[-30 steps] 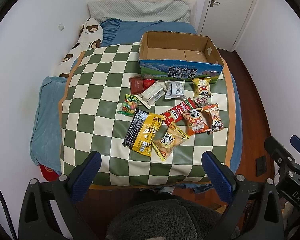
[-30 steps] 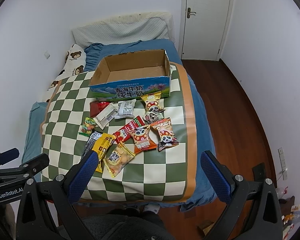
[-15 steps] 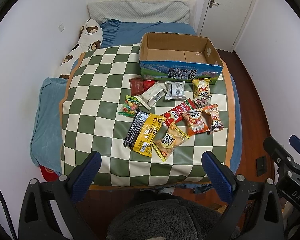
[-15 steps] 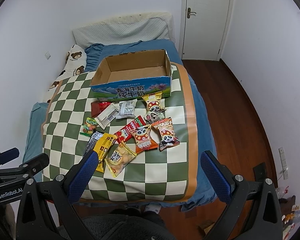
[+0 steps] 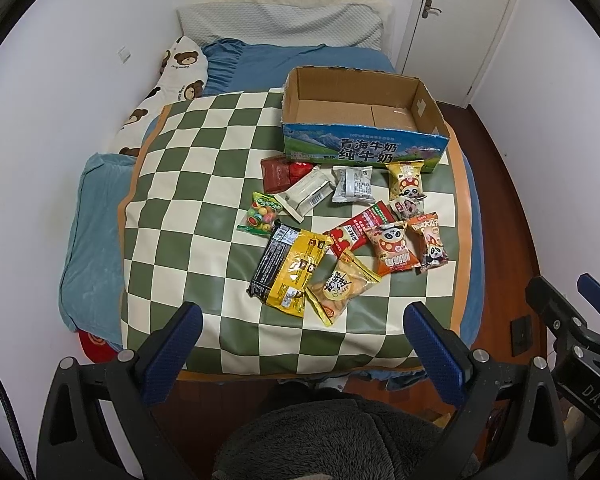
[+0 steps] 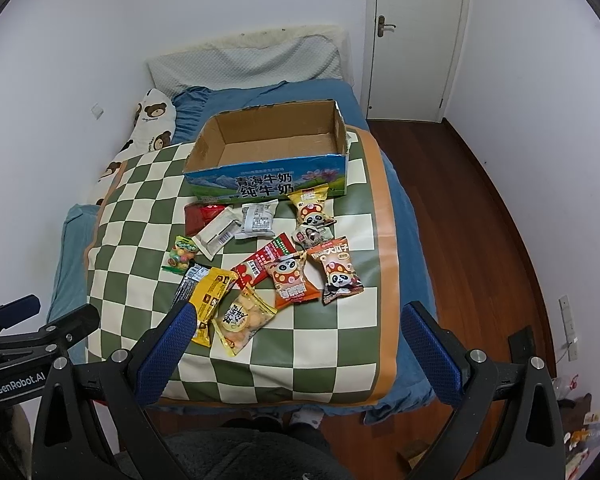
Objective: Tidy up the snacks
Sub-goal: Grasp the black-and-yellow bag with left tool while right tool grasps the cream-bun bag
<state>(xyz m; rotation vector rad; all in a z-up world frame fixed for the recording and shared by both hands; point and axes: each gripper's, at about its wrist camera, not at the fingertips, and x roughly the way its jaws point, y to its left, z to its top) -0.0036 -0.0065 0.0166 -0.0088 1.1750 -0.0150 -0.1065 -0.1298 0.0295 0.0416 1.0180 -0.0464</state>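
Several snack packets lie loose on a green-and-cream checkered mat (image 5: 180, 208) on a bed: a yellow-and-black bag (image 5: 290, 270), a biscuit bag (image 5: 340, 286), panda packets (image 5: 392, 248), a red packet (image 5: 356, 230), white packets (image 5: 352, 184) and a candy bag (image 5: 260, 214). An empty cardboard box (image 5: 360, 152) stands behind them, also in the right wrist view (image 6: 268, 176). My left gripper (image 5: 300, 344) is open and empty above the near mat edge. My right gripper (image 6: 296, 340) is open and empty, with its left fingertip over the yellow bag (image 6: 210, 300).
Bear-print pillow (image 5: 168, 80) and grey pillow (image 5: 280, 20) lie at the bed's head by the white wall. A closed door (image 6: 416, 32) and wood floor (image 6: 480, 240) are to the right. My knees in grey fabric (image 5: 320, 440) are below.
Both grippers have drifted slightly forward toward the mat. Jaws stay open and the snacks have not moved.
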